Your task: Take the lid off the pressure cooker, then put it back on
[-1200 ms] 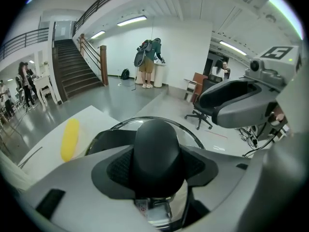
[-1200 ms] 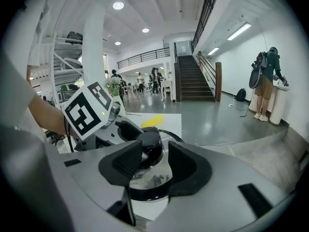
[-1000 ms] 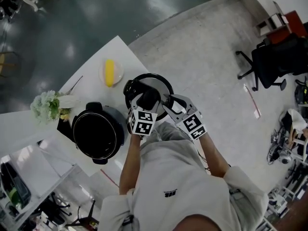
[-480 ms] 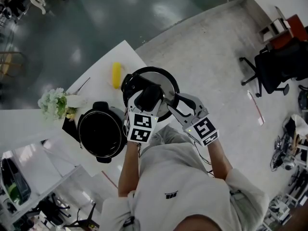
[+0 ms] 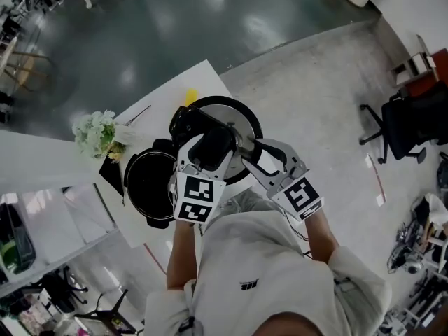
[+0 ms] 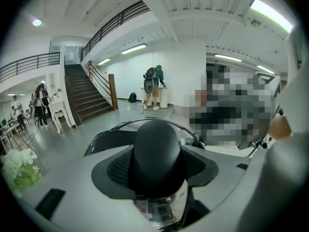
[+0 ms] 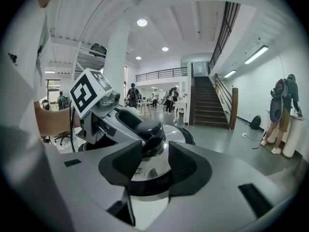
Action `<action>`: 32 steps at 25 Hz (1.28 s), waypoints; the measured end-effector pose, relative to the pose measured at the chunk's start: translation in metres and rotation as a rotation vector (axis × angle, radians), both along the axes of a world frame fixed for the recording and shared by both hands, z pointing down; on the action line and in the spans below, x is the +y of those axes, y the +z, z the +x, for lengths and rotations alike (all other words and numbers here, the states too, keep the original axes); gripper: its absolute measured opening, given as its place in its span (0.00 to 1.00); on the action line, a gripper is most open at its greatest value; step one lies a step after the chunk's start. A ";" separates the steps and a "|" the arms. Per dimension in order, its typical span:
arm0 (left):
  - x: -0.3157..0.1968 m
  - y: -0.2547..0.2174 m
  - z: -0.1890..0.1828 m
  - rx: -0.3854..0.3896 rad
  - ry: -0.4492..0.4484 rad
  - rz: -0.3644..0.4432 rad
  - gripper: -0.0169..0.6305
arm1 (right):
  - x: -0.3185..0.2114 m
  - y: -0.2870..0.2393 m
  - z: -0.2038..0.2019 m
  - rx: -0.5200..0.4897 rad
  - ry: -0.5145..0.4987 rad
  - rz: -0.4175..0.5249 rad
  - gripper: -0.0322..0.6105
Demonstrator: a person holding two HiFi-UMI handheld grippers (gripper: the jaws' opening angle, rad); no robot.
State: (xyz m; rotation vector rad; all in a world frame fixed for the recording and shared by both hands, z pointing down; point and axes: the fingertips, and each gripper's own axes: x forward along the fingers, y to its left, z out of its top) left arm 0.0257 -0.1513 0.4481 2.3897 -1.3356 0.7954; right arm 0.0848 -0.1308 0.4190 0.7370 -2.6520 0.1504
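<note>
Lifting the lid clear of the pot, both claws are higher than a second ago.

The left claw [image 6: 157, 164] is part-way closed, its pads clamped on the black knob [image 6: 157, 146] of the lid [image 5: 225, 114], just as in the earlier frames. Just to its right, the right claw [image 7: 154, 166] stands part open with the lid's near rim between its jaws; whether its pads press on the rim cannot be told. The lid has come up with the claws and looms larger in the head view. Below and to the left of the left claw, the open pressure cooker [image 5: 150, 184] stands on the white table [image 5: 206, 75], its rim now just overlapped by the lid. Beyond the claws, the lid now hides most of the yellow thing [image 5: 190, 95], which was fully in sight before. Farther left are the white flowers [image 5: 94, 131].
</note>
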 end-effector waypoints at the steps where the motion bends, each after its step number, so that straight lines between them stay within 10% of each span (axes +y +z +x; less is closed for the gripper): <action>1: 0.003 -0.003 -0.007 -0.004 -0.010 0.002 0.47 | 0.001 -0.003 -0.008 -0.005 -0.021 0.014 0.32; 16: 0.059 -0.008 -0.121 -0.007 -0.158 -0.043 0.47 | 0.039 -0.011 -0.113 -0.004 -0.250 0.016 0.32; 32: 0.106 0.026 -0.187 -0.035 -0.051 -0.165 0.47 | 0.073 0.011 -0.177 0.056 -0.353 -0.052 0.32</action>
